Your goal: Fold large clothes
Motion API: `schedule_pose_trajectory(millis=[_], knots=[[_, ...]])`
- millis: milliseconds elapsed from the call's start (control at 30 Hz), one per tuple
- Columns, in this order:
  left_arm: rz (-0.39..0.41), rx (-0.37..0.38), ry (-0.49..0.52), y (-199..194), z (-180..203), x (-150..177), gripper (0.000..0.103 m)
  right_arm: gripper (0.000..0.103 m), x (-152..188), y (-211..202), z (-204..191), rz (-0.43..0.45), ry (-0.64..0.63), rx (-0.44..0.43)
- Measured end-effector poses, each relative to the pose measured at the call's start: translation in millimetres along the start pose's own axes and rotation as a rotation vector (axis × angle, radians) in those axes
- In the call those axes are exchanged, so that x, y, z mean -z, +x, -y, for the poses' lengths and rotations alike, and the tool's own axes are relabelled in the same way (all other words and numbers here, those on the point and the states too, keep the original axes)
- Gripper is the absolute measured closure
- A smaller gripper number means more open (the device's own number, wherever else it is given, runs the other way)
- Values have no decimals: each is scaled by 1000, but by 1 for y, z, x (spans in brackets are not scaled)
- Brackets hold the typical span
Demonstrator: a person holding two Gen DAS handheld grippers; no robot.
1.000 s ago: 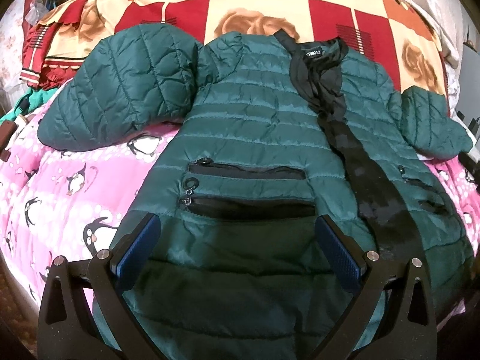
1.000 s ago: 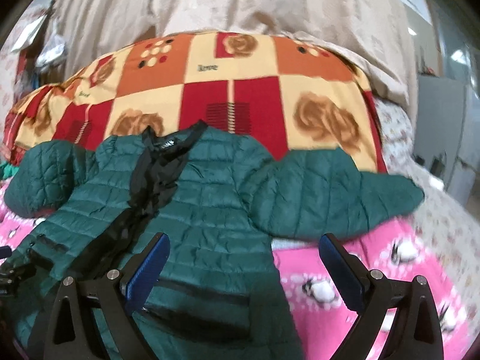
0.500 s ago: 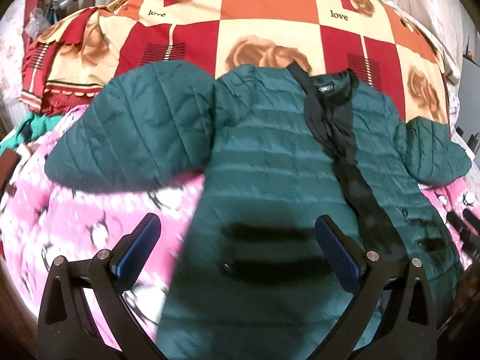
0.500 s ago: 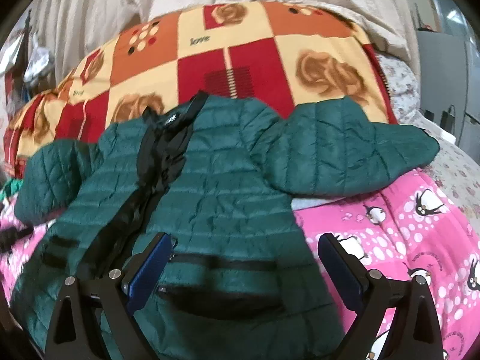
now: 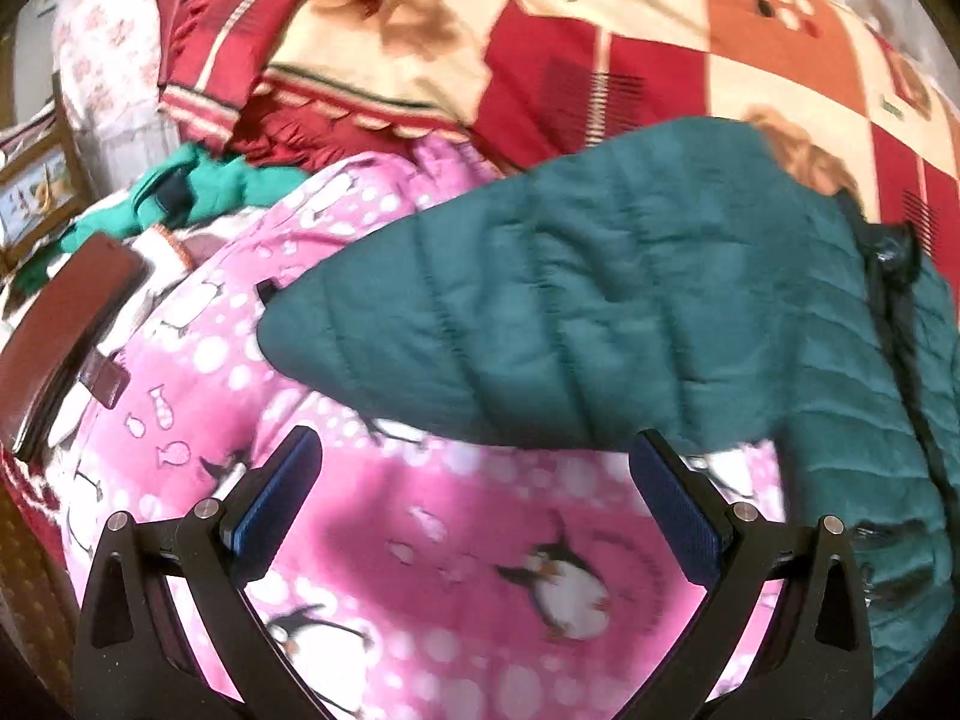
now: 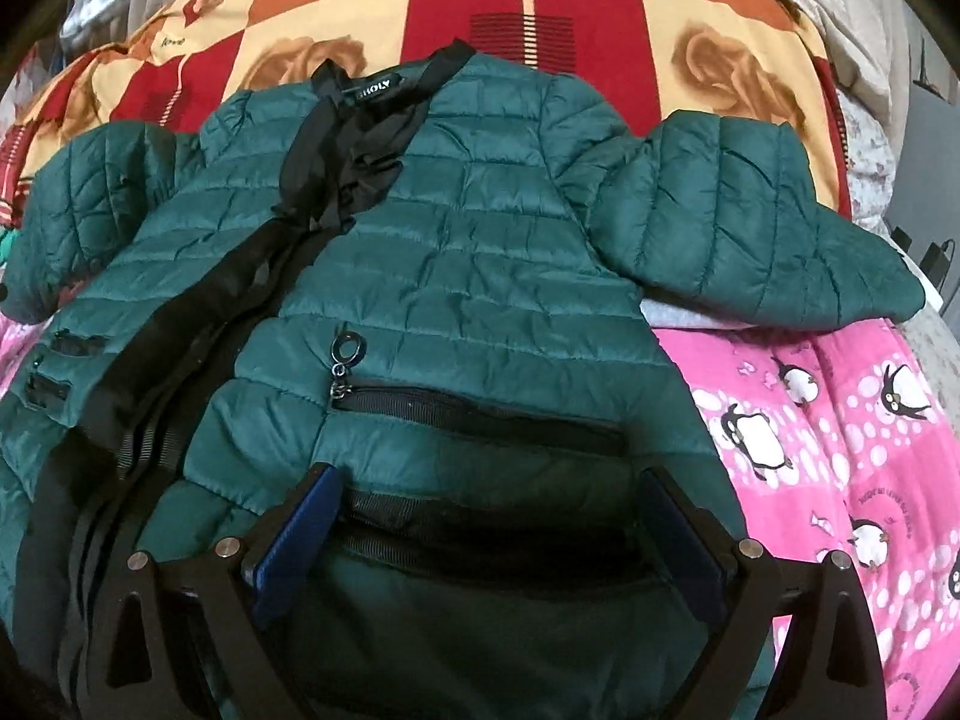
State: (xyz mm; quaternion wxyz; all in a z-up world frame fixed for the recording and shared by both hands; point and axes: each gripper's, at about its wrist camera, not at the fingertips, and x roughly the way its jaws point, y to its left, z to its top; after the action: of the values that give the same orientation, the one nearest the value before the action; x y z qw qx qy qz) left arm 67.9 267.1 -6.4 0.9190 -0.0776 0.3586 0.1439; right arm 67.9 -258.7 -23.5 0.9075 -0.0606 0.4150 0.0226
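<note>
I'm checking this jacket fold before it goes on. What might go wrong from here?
The jacket is puffy and slick, so a folded sleeve may spring back. The open right gripper sits over a pocket zipper and might snag its ring pull. The left gripper is open above the pink blanket.

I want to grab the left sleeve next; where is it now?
In the left wrist view the sleeve lies spread on the pink penguin blanket, just ahead of the open left gripper, cuff pointing left.

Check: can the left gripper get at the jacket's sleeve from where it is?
Probably yes. The left gripper is open over the pink penguin blanket, and the sleeve lies flat just ahead with nothing between.
</note>
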Motion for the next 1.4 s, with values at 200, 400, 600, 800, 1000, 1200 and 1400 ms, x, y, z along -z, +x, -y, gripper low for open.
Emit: schedule_pose_trajectory(millis=[200,400,600,800,1000,1200,1400], knots=[[3,320,43,-3,67,-17,1,2,-3,7,-7,5,-21,30],[95,188,106,20,129,-56,1,2,-4,9,-7,9,-25,29],[-41,-172,26,110,74,-75,0,2,-5,9,-9,9,-30,34],[-17,-165,72,98,49,-71,0,1,-6,12,-10,11,-43,39],[153,-37,20,10,-1,-62,0,1,-5,11,-10,16,-44,42],[90,-85,-41,5,-54,-20,0,1,-5,9,-11,19,-50,49],[44,-77,-152,41,-72,-10,0,1,-5,10,-10,22,-49,48]])
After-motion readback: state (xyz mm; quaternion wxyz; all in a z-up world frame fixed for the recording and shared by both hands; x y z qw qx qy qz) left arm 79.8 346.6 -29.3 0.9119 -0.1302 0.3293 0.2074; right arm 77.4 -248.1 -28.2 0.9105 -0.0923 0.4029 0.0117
